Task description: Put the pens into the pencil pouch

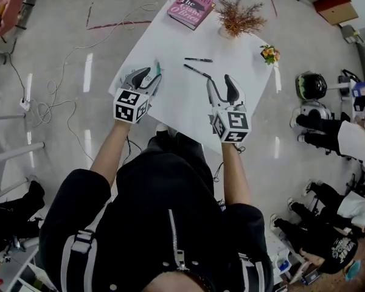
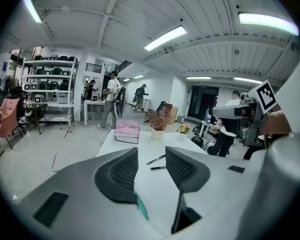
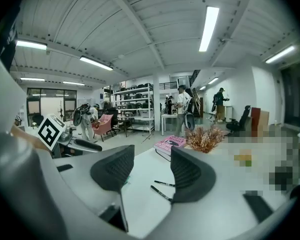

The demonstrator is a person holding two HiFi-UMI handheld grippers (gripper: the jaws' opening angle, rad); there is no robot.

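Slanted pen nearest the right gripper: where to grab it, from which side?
Likely mid-barrel of the pen, jaws set across it, open right gripper coming down from the near side. It lies flat and slanted on the table, apart from the other pen, so the middle is free.

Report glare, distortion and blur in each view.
Head view: glare streaks the floor, and the table is nearly washed out. Left gripper view: fisheye bends the ceiling lights, and the corners are black. Right gripper view: same bend, but the pens are clear.
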